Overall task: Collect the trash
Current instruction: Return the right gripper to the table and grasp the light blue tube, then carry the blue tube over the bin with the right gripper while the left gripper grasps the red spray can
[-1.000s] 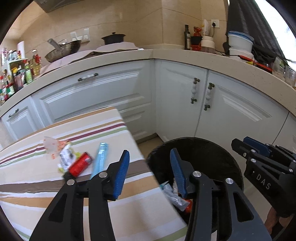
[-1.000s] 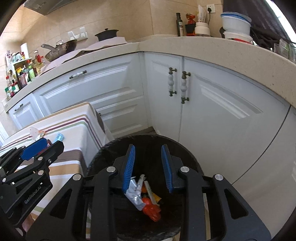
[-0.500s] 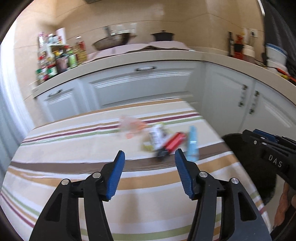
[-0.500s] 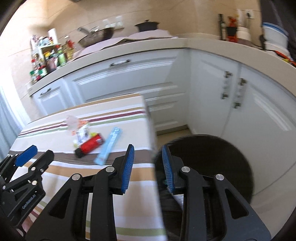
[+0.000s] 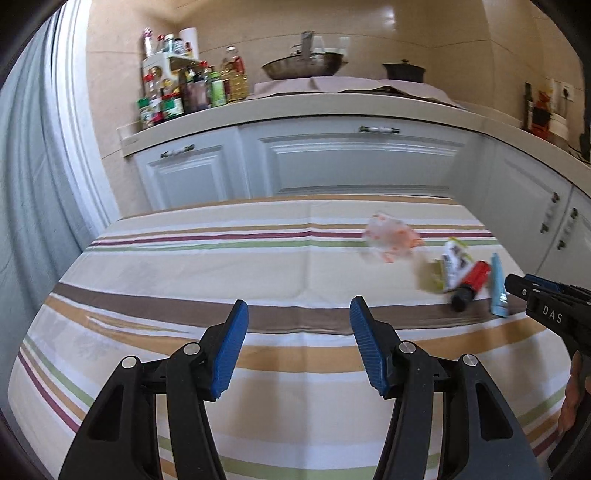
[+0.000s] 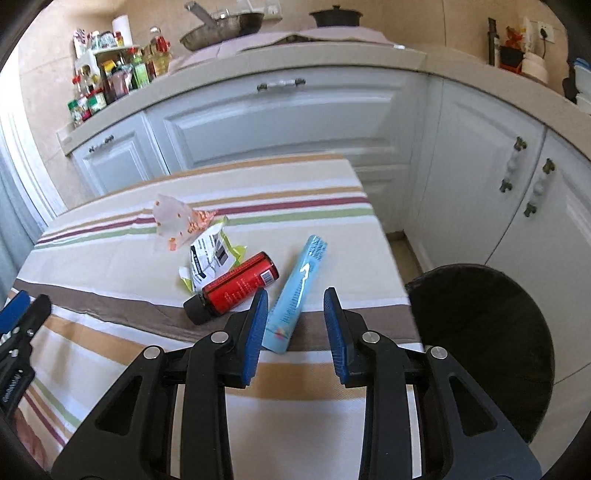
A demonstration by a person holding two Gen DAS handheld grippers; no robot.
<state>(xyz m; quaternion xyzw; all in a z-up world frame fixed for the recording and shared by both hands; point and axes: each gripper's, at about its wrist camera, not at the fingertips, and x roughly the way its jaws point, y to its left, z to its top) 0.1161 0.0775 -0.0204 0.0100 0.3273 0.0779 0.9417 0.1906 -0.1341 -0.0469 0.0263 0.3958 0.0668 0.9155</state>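
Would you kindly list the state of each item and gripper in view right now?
left gripper: open, empty
right gripper: open, empty, over the blue tube
blue tube: lying flat
red bottle: on its side, capped
white wrapper: crumpled
clear wrapper: crumpled
black bin: open-topped

striped tablecloth (image 5: 192,266); white cabinets (image 6: 280,114); condiment bottles (image 5: 177,92); wok (image 5: 303,66); black pot (image 6: 334,16).

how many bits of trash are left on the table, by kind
Tubes: 1, the light blue tube
Bottles: 1, the red bottle with a black cap
Wrappers: 2, the printed white and green wrapper and the clear orange-dotted wrapper
Total: 4
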